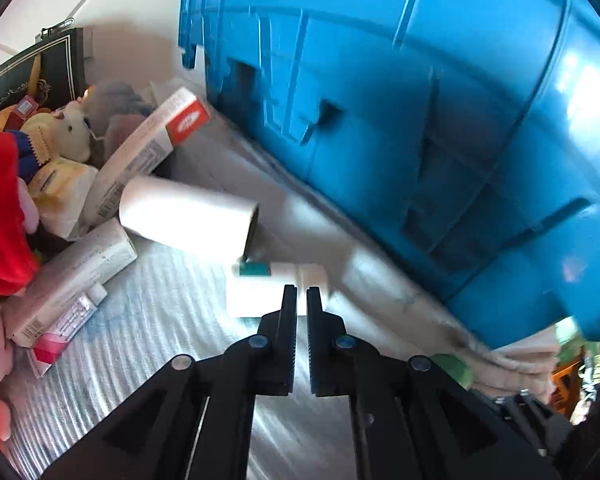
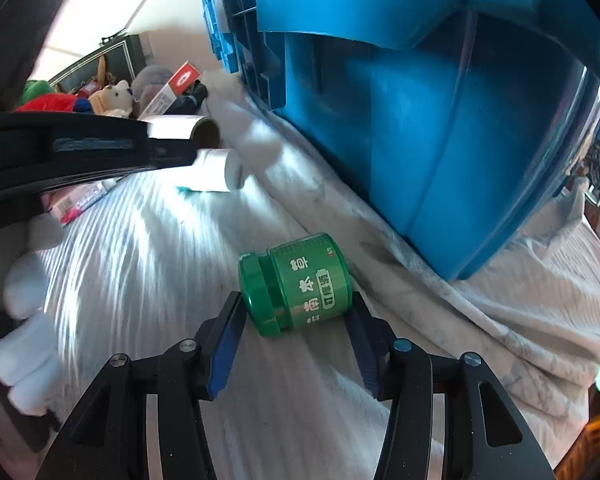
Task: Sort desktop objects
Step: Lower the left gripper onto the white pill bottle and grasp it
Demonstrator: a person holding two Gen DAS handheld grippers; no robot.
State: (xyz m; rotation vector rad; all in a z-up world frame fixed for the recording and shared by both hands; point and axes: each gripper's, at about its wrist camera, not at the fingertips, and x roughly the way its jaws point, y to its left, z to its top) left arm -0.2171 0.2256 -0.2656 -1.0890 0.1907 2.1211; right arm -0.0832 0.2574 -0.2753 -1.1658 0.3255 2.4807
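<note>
A green jar (image 2: 296, 284) with a ribbed green lid lies on its side on the white cloth. My right gripper (image 2: 296, 304) is shut on it, one pad on the lid end and the other on the base. In the left wrist view my left gripper (image 1: 302, 292) is shut with nothing between its fingers. It hovers just short of a small white bottle (image 1: 276, 288) with a teal label, which lies flat. A white paper roll (image 1: 188, 216) lies beyond that bottle. In the right wrist view the left gripper's black arm (image 2: 100, 148) reaches in from the left toward the white bottle (image 2: 216, 172).
A big blue plastic crate (image 1: 420, 120) fills the right side, its wall (image 2: 420, 140) close behind the jar. At the left lie soft toys (image 1: 60, 132), several white cartons (image 1: 156, 136), a pink tube (image 1: 64, 328) and a dark gift bag (image 1: 44, 72). A white-gloved hand (image 2: 28, 280) is at the left edge.
</note>
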